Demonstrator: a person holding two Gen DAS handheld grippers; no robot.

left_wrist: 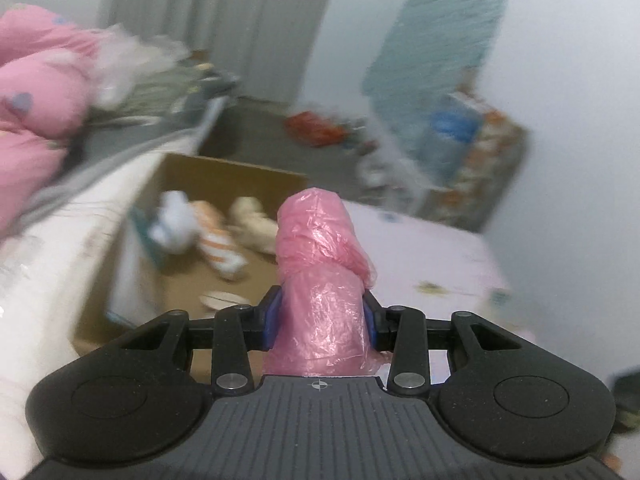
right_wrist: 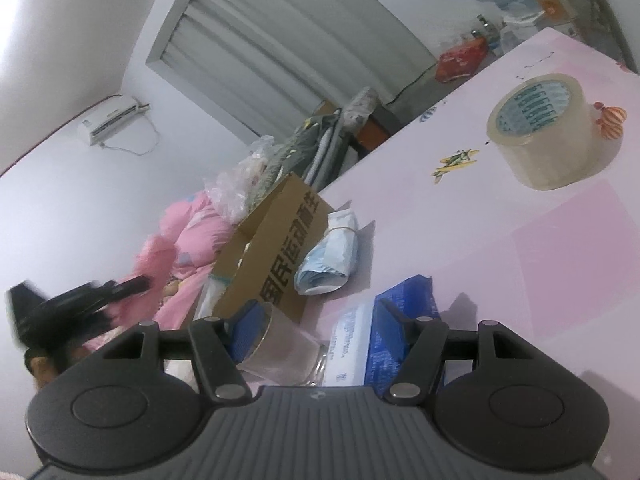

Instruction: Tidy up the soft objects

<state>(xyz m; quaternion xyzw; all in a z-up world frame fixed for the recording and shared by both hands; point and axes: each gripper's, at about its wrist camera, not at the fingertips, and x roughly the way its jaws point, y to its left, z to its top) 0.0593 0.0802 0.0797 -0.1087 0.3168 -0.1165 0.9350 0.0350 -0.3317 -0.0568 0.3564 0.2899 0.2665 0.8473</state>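
My left gripper (left_wrist: 320, 320) is shut on a bunched pink plastic bag (left_wrist: 320, 264), held in the air beside an open cardboard box (left_wrist: 224, 176). Several soft toys (left_wrist: 212, 232) lie in the box. My right gripper (right_wrist: 316, 328) is open over the pink table (right_wrist: 520, 248); a clear glass jar (right_wrist: 284, 352) and a blue-and-white packet (right_wrist: 384, 340) lie between its fingers. A bundle of face masks (right_wrist: 328, 256) lies beside the box (right_wrist: 272, 256). The left gripper (right_wrist: 80, 300) shows blurred at far left in the right wrist view.
A roll of clear tape (right_wrist: 548, 136) stands on the table. A pink quilt (left_wrist: 36, 112) and plastic bags (left_wrist: 132, 64) are piled left of the box. Clutter and a water jug (left_wrist: 448, 136) stand by the far wall.
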